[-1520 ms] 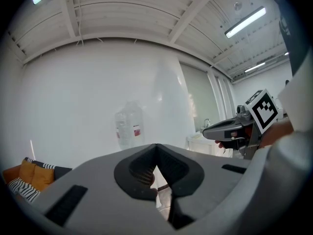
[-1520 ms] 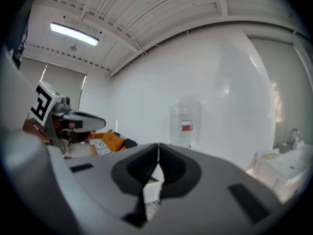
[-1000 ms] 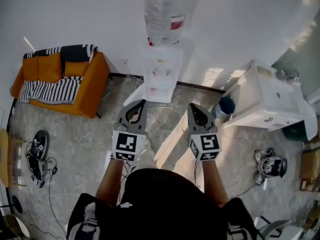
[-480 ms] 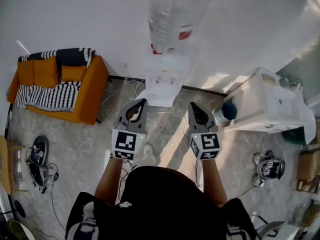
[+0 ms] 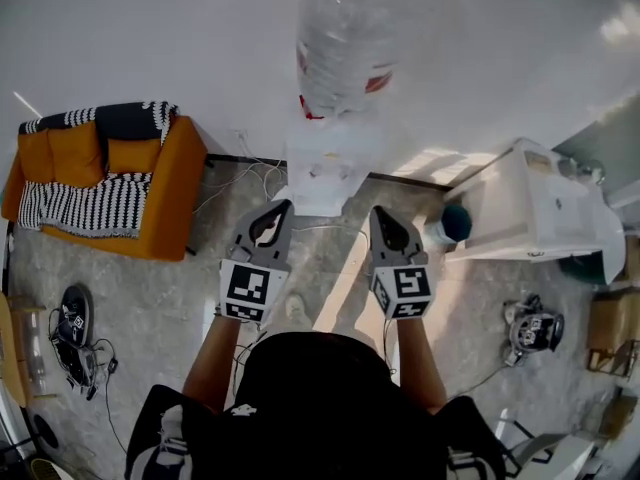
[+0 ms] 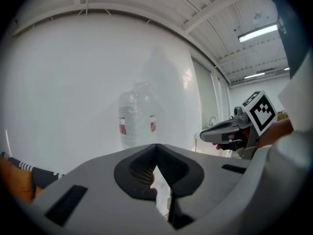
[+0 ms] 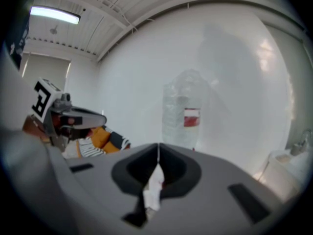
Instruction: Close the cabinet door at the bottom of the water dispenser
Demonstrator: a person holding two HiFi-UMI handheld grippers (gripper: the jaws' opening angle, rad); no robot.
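Left gripper (image 5: 278, 208) and right gripper (image 5: 377, 211) are both pinched shut, empty. The cabinet door (image 5: 312, 200) looks light, stiff and hinged, so I'd just nudge its free edge.

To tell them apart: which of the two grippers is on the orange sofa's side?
The left gripper, at the head view's left, nearer the orange sofa; the right gripper sits toward the white unit.

Lounge-like room, orange sofa (image 5: 172, 190), water dispenser (image 5: 320, 168), cables (image 5: 98, 360) across stone floor (image 5: 150, 288)
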